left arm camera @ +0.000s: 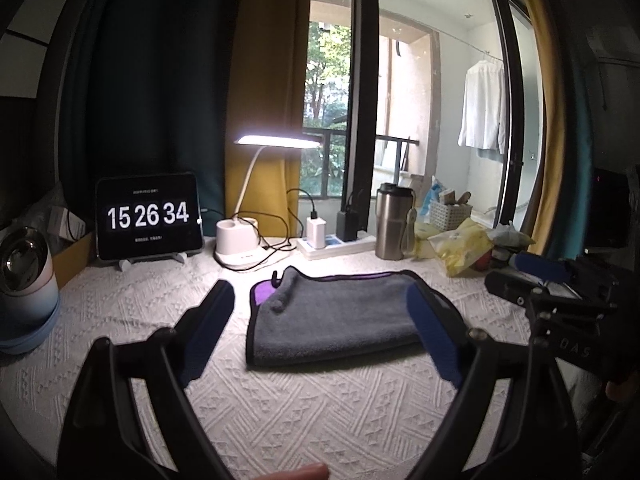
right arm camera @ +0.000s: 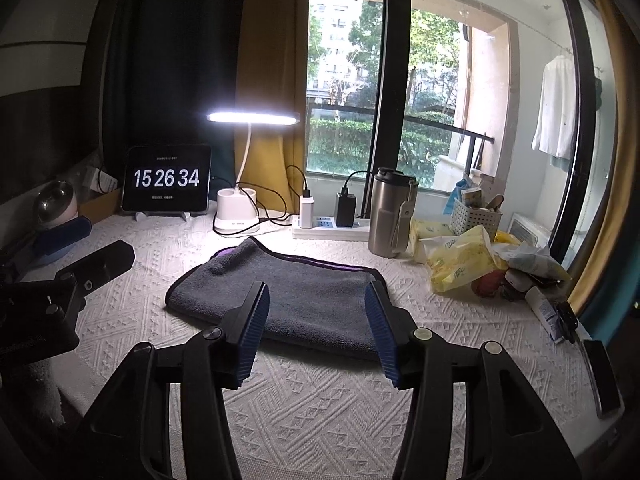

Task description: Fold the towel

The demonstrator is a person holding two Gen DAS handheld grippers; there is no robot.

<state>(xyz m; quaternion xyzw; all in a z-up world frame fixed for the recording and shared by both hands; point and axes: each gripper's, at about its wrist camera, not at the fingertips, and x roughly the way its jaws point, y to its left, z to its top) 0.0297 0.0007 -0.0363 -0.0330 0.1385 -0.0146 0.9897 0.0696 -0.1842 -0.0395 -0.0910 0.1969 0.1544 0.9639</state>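
A grey towel (left arm camera: 336, 316) with a black edge and a purple underside lies folded on the white textured tablecloth (left arm camera: 304, 408). It also shows in the right wrist view (right arm camera: 304, 300). My left gripper (left arm camera: 320, 304) is open and empty, held above the towel's near edge. My right gripper (right arm camera: 316, 300) is open and empty, hovering above the towel's near edge. The right gripper shows at the right of the left wrist view (left arm camera: 532, 268). The left gripper shows at the left of the right wrist view (right arm camera: 88, 248).
Along the back stand a tablet clock (left arm camera: 148, 216), a lit desk lamp (left arm camera: 256, 200), a power strip with chargers (left arm camera: 332, 240) and a steel tumbler (left arm camera: 390, 224). Yellow tissue packs and clutter (right arm camera: 472, 260) sit at the right. A phone (right arm camera: 604, 376) lies near the right edge.
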